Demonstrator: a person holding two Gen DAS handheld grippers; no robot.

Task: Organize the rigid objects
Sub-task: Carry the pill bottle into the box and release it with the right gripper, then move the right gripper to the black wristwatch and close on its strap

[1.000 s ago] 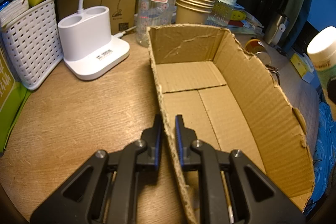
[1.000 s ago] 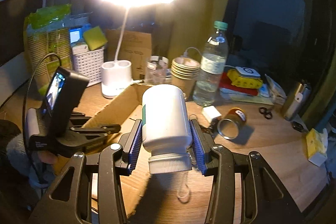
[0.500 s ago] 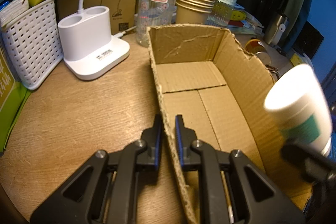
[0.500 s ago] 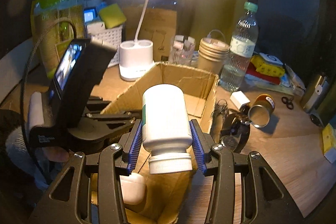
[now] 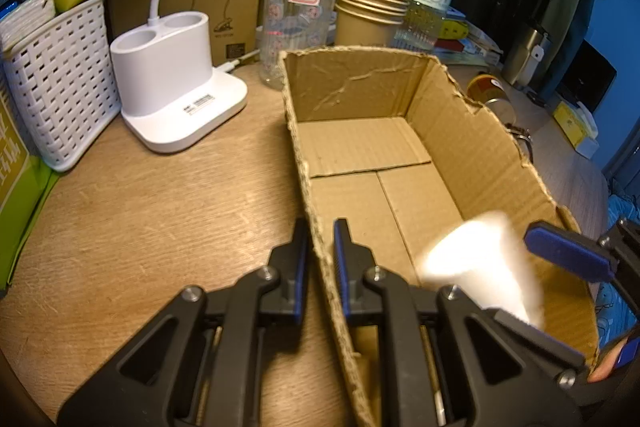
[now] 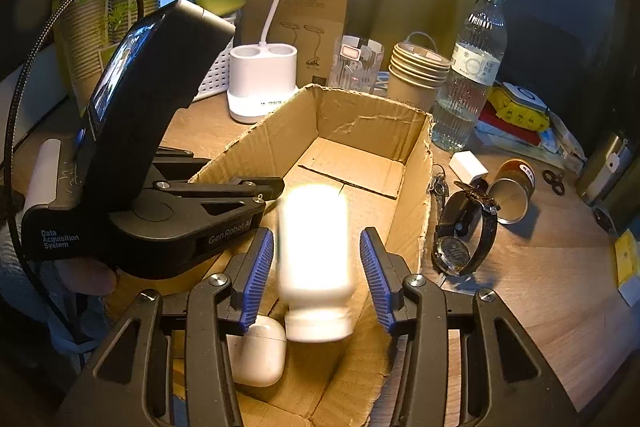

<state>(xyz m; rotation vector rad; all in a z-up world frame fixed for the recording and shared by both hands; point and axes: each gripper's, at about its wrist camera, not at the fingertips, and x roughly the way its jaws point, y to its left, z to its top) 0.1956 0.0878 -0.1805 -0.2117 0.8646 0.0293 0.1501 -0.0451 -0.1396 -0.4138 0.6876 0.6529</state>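
Observation:
An open cardboard box [image 5: 472, 147] lies on the wooden desk. My left gripper [image 5: 320, 227] is shut on the box's left wall and shows from the side in the right wrist view [image 6: 272, 187]. My right gripper [image 6: 316, 233] hovers over the near end of the box with its jaws opening. A white bottle [image 6: 314, 255], cap toward me, sits blurred between the blue pads [image 6: 260, 263], with a gap on each side. In the left wrist view the bottle [image 5: 480, 263] is a bright smear inside the box. A white earbud case [image 6: 258, 355] lies on the box floor.
To the right of the box are a wristwatch [image 6: 464, 239], a tipped can [image 6: 512, 191], a white block [image 6: 468, 165] and scissors [image 6: 554, 181]. Behind it stand a water bottle [image 6: 472, 75], paper cups [image 6: 416, 75], a glass [image 6: 360, 63], a lamp base [image 5: 176, 99] and a white basket [image 5: 52, 83].
My right gripper came down over the box with the bottle. Its pads have since parted from the bottle, which now blurs lower inside the box. The left gripper has not moved.

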